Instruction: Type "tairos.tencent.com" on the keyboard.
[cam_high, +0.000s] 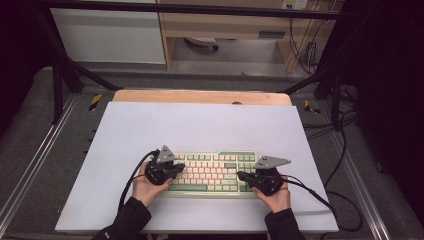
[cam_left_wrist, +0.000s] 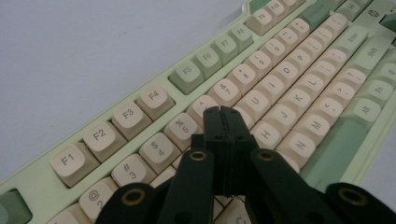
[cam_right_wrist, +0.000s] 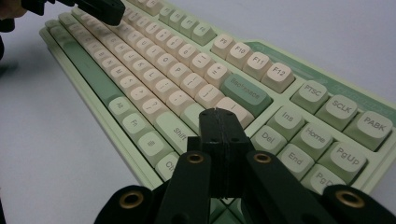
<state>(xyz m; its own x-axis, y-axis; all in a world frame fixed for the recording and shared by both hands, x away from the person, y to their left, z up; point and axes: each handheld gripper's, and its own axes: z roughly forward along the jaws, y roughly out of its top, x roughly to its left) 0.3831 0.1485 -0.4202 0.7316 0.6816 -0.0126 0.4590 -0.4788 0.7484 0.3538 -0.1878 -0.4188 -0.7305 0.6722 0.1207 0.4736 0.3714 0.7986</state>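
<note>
A pale green keyboard (cam_high: 212, 172) with cream and green keys lies on the white mat near the front edge. My left gripper (cam_high: 179, 168) hovers over its left part, jaws pressed together with nothing between them. In the left gripper view the shut left gripper (cam_left_wrist: 223, 111) points at the keyboard (cam_left_wrist: 280, 93) around the number and letter rows. My right gripper (cam_high: 241, 176) is over the keyboard's right end, also shut and empty. In the right gripper view the right gripper (cam_right_wrist: 219, 113) hangs above the keyboard (cam_right_wrist: 187, 79) near the Enter and Shift keys, and the left gripper (cam_right_wrist: 105, 11) shows at the far end.
The white mat (cam_high: 200, 125) covers a wooden table (cam_high: 200, 96) inside a black frame. Cables (cam_high: 340, 200) trail off to the right. A person's hands (cam_high: 145, 187) hold both grippers from the front edge. Bare mat lies behind the keyboard.
</note>
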